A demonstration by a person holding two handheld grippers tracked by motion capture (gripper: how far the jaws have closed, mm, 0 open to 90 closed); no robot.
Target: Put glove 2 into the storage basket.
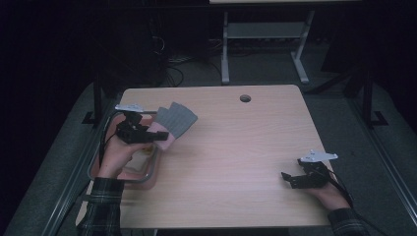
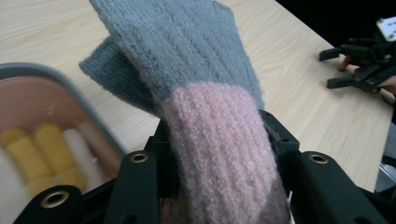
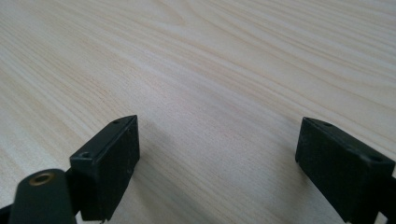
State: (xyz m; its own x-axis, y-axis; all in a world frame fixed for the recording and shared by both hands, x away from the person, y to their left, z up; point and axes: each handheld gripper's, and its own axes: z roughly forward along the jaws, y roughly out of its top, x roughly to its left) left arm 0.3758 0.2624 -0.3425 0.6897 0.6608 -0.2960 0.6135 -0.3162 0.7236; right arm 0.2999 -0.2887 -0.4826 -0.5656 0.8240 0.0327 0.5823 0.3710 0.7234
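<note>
A knitted sock, pink at one end and grey at the other [image 1: 173, 120] [image 2: 219, 116], hangs from my left gripper [image 1: 156, 135] [image 2: 219, 154], which is shut on its pink part. The grey end fans out over the table past the jaws. A second grey knit piece [image 2: 114, 77] shows behind it, folded or paired; I cannot tell which. The left gripper is held above the table's left side, beside a tray. My right gripper [image 1: 290, 179] [image 3: 217, 154] rests low over bare wood near the front right, jaws wide apart and empty.
A grey-rimmed tray [image 1: 147, 174] [image 2: 42, 74] sits at the table's left edge, holding yellow and white rolled items [image 2: 44, 149]. A round cable hole [image 1: 245, 98] lies at the back centre. Another desk's legs [image 1: 225, 49] stand behind the table.
</note>
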